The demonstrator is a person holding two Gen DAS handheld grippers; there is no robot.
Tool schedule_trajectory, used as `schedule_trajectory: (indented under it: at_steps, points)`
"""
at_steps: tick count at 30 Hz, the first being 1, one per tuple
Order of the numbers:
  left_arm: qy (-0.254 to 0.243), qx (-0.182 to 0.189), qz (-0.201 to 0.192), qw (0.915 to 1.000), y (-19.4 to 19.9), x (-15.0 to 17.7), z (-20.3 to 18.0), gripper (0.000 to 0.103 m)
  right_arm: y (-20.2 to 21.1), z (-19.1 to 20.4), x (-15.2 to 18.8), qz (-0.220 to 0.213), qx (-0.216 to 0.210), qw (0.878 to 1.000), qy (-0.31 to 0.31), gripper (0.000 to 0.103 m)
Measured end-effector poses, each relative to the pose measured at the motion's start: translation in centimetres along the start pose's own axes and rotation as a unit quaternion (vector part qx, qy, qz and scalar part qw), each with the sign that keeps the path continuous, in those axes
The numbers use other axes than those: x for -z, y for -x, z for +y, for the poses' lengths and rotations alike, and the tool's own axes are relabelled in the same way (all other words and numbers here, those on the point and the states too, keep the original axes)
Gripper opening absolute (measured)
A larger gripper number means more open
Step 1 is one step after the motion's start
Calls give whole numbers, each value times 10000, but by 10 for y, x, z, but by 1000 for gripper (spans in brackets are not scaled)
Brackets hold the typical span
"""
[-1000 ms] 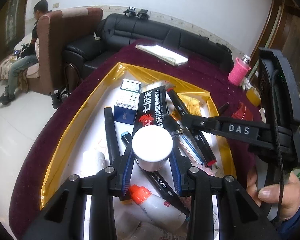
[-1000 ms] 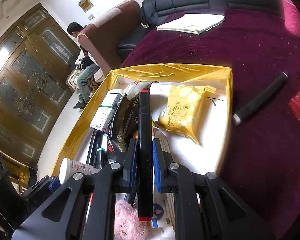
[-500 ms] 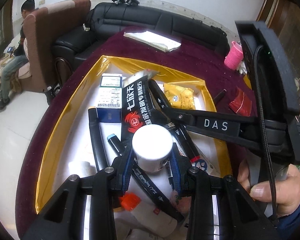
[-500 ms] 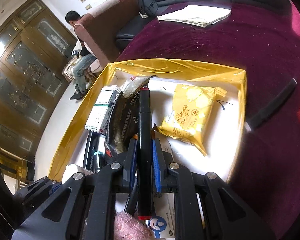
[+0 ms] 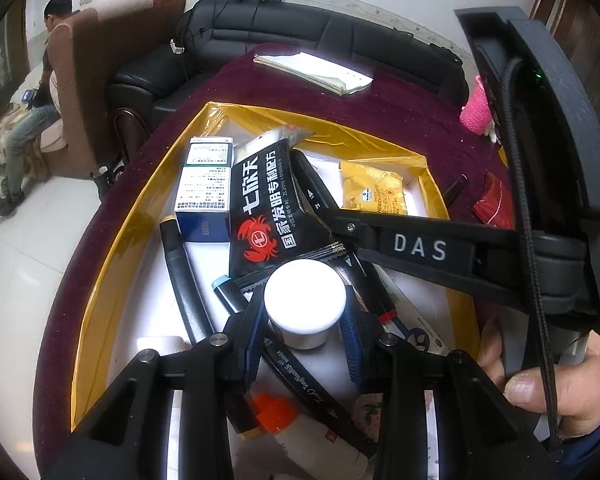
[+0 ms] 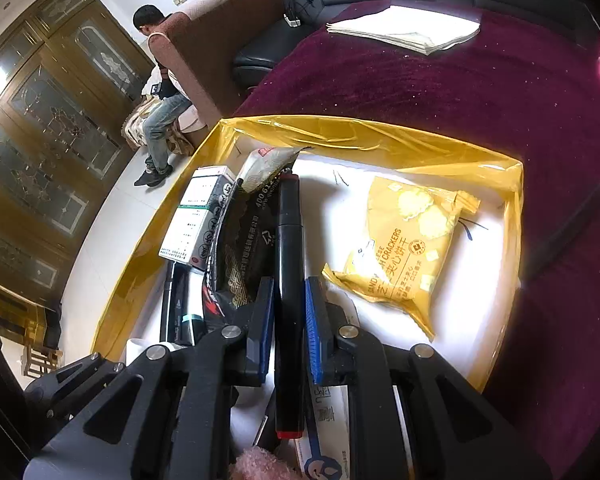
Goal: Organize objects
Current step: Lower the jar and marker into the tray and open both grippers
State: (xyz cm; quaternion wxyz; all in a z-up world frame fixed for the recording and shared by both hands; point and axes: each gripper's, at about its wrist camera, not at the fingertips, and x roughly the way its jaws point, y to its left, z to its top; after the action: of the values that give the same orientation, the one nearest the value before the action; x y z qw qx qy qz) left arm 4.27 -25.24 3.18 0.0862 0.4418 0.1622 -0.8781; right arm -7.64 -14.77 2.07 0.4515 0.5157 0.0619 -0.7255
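**Both hand-held grippers loaded over the tray**

Left hand-held gripper clamped on white-capped jar; right hand-held gripper clamped on black marker. Just below both, gold-lined tray: black crab-logo pouch ahead, yellow cracker packet right of the marker. Beyond, maroon surface.

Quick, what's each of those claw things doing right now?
Left gripper: closed on a white-capped bottle.
Right gripper: closed on a black marker, over the yellow-lined box.
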Motion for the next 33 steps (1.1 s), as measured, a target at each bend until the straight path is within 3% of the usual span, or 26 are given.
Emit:
schedule_trajectory:
  at_steps: [10, 13, 18, 24, 33]
  points:
    - [17, -22, 53, 10000, 1, -1, 1, 33, -5, 4, -2, 92, 117, 9998, 91, 15]
    - [25, -25, 39, 10000, 3, 0, 2, 42, -5, 2, -2, 146, 121, 9998, 45, 15]
    - [37, -25, -1, 10000, 7, 0, 3, 43, -1, 2, -1, 194, 149, 9997, 18, 15]
    - [47, -39, -37, 10000, 11, 0, 3, 43, 10, 3, 3, 143, 276, 9995, 58, 32]
    - [-55, -86, -14, 9999, 13, 3, -4, 43, 22, -2, 10, 152, 158, 9998, 33, 33]
